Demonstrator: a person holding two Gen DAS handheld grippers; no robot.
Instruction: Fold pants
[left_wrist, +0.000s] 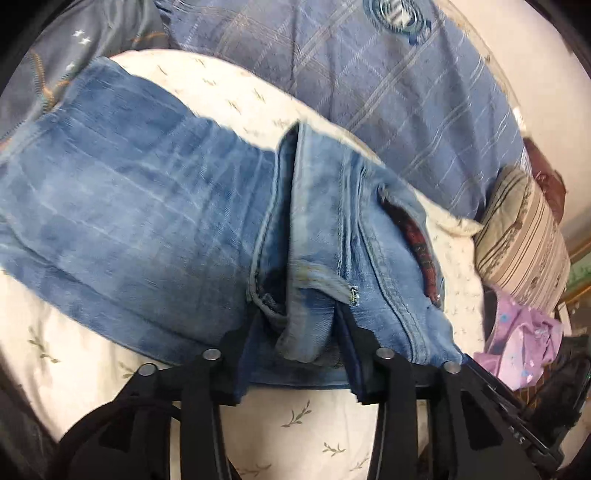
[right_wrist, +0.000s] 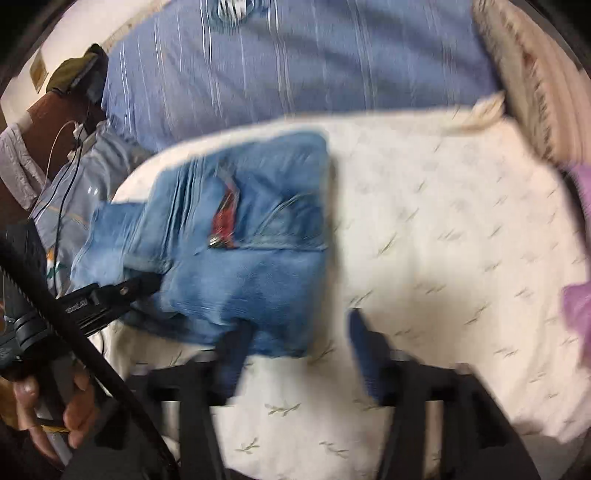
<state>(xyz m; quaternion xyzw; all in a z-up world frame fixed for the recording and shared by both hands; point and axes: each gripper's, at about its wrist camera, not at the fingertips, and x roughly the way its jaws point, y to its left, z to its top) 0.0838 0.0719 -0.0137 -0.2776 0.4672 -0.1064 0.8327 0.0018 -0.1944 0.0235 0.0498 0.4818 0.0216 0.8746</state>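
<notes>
Faded blue jeans (left_wrist: 147, 229) lie folded on a cream leaf-print sheet (left_wrist: 295, 424). In the left wrist view my left gripper (left_wrist: 299, 343) is closed on a bunched fold of the jeans' waist end, with denim between its fingers. A red plaid lining shows at a pocket (left_wrist: 417, 243). In the right wrist view the folded jeans (right_wrist: 240, 258) lie left of centre. My right gripper (right_wrist: 295, 347) is open, its left finger (right_wrist: 232, 354) at the near edge of the jeans, its right finger (right_wrist: 365, 350) over bare sheet. The left gripper (right_wrist: 147, 282) shows at the jeans' left side.
A blue plaid blanket (left_wrist: 388, 92) lies behind the jeans. A striped pillow (left_wrist: 524, 236) and a purple garment (left_wrist: 524, 339) lie to the right. A grey garment (right_wrist: 74, 184), cables and a brown headboard (right_wrist: 55, 122) stand at the left in the right wrist view.
</notes>
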